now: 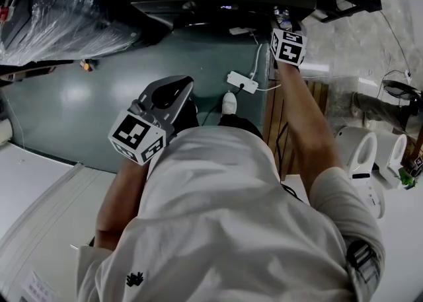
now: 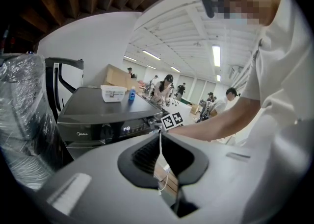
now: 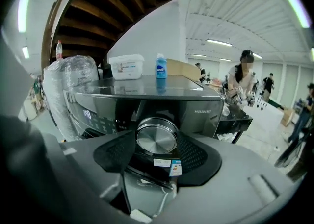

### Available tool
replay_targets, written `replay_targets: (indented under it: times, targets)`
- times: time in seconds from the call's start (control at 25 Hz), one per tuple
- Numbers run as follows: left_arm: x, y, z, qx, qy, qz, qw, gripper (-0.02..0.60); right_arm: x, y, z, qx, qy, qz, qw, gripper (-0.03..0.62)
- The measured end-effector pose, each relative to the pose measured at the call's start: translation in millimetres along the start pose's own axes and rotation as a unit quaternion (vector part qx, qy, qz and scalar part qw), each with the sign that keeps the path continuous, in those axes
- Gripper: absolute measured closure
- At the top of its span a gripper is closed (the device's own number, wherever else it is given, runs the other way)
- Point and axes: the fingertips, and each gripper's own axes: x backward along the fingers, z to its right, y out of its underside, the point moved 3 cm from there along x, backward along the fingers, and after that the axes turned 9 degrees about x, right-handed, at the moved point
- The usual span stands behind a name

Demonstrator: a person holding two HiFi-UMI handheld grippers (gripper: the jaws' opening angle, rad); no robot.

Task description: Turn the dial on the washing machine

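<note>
Jaws of the right gripper pinch the round brushed-metal dial, centre frame on the dark grey washing machine. On its top, upper centre, stand one white lidded plastic tub, contents hidden, and one small blue bottle. The left gripper is pressed together on nothing.
</note>
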Motion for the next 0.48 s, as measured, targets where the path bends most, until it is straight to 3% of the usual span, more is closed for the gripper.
replay_targets:
  times: [0.12, 0.24, 0.36, 0.48]
  targets:
    - [-0.3, 1.3, 0.2, 0.0, 0.0, 0.0, 1.0, 0.522, 0.6, 3.1, 3.0, -0.057, -0.011, 0.011, 0.998, 0.329]
    - [-0.5, 1.8, 0.5, -0.001, 0.001, 0.0, 1.0, 0.523, 0.1, 4.1, 4.1, -0.081, -0.019, 0.018, 0.996, 0.329]
    - [-0.4, 1.3, 1.5, -0.003, 0.001, 0.001, 1.0, 0.522, 1.9, 2.1, 5.0, -0.066, -0.018, 0.021, 0.997, 0.327]
    - [0.5, 2.1, 2.0, -0.003, 0.001, 0.001, 1.0, 0.522, 6.1, -1.0, 1.5, -0.019, -0.02, 0.025, 0.999, 0.327]
